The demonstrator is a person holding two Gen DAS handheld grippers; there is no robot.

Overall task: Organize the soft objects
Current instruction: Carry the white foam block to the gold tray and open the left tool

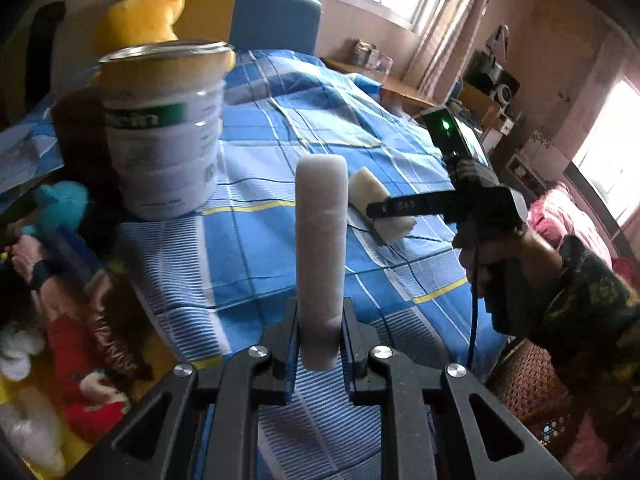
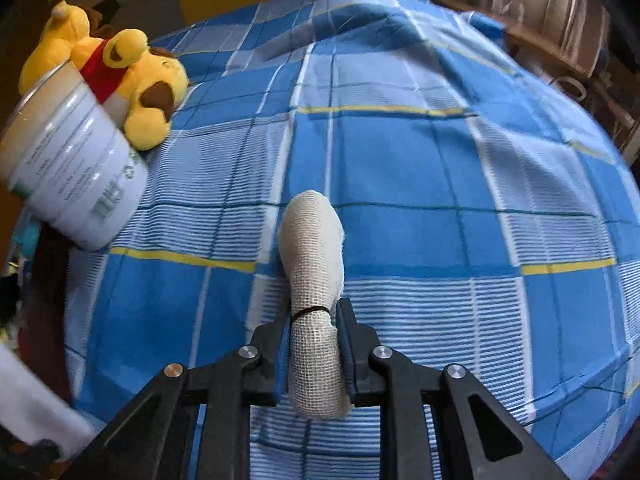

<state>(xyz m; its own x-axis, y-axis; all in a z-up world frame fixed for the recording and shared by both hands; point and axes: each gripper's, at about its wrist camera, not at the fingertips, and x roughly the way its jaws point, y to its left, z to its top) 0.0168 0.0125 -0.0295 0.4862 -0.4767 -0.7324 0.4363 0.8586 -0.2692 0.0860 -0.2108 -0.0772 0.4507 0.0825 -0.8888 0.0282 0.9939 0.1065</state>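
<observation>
left wrist view: your left gripper [image 1: 320, 344] is pinching a white foam pad [image 1: 321, 256] edge-on, the pad standing upright out of the jaws above the blue checked bed cover [image 1: 256, 128]. ahead to the left a white tin [image 1: 166, 128] stands on the bed with its top open; its inside is hidden from this angle. a yellow plush toy [image 1: 148, 4] sits just behind the tin. to the right, your right hand [image 1: 492, 256] holds the right gripper [image 1: 394, 206] level across a second pale pad lying on the cover.

right wrist view: your right gripper [image 2: 314, 356] is pressed together on a gauze-wrapped pad [image 2: 314, 276] tied with a thin black band, its far end resting on the cover. no earlier frame shows the jaws moving. the tin and plush toy lie well apart to the upper left.
</observation>
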